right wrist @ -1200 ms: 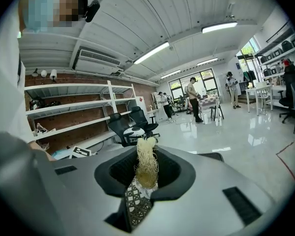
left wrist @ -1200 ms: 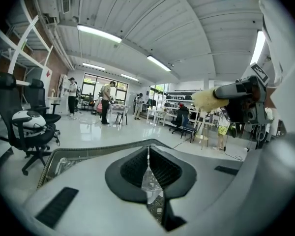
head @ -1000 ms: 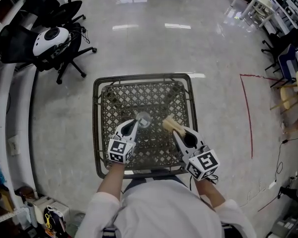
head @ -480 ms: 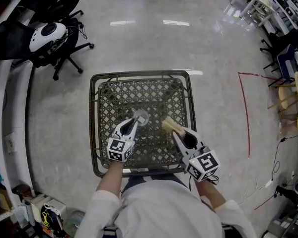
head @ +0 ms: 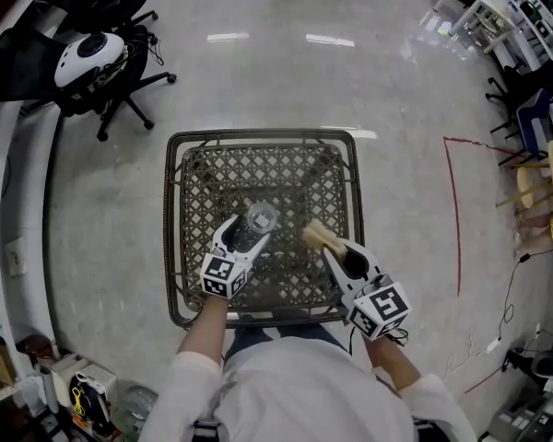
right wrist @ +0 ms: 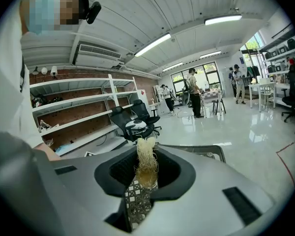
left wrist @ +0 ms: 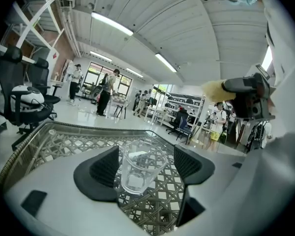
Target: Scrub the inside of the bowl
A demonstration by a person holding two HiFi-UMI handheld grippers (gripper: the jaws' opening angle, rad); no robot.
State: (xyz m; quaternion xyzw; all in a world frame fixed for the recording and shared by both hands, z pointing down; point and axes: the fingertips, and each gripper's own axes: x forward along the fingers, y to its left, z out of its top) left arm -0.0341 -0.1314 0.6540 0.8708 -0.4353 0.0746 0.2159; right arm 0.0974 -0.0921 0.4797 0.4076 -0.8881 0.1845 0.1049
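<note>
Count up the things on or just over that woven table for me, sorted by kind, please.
Clear cup: 1
Straw-coloured scrubber: 1
Handheld grippers: 2 (left gripper, jaws open around the cup; right gripper, jaws shut on the scrubber)
Total: 4

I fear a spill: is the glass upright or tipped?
Upright: the glass stands base-down on the table, mouth up.

L gripper (head: 248,229): jaws just opened, clear cup (head: 262,215) betw. | R gripper (head: 339,250): clamps scrubber (head: 315,235) | over lattice table (head: 258,137)
</note>
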